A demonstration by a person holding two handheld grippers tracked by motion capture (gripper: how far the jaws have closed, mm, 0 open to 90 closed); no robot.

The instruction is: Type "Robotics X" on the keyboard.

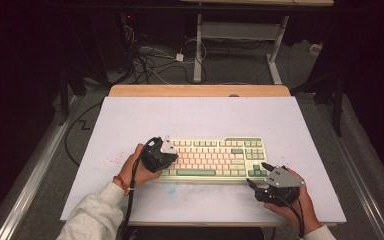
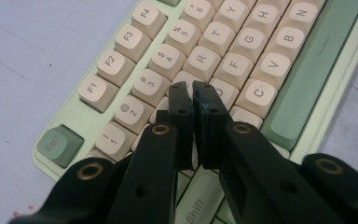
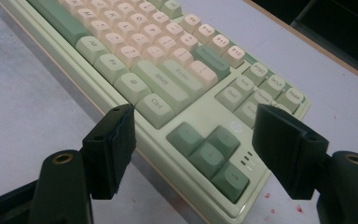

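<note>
A pale green keyboard (image 1: 212, 159) with cream and green keys lies in the middle of the white table top. My left gripper (image 1: 172, 159) hangs over its left end. In the left gripper view the left gripper (image 2: 192, 95) is shut with nothing between the jaws. Its tips sit just above the keys (image 2: 200, 58) below the number row, and I cannot tell whether they touch. My right gripper (image 1: 258, 175) is at the keyboard's front right corner. In the right gripper view the right gripper (image 3: 196, 135) is open, its jaws astride the arrow keys (image 3: 209, 151) without touching them.
The white table top (image 1: 195, 115) has a wooden strip (image 1: 200, 90) along its far edge. Small red specks (image 1: 111, 161) mark the surface left of the keyboard. Beyond the table, cables (image 1: 150, 60) and a desk frame (image 1: 198, 50) stand on the dark floor.
</note>
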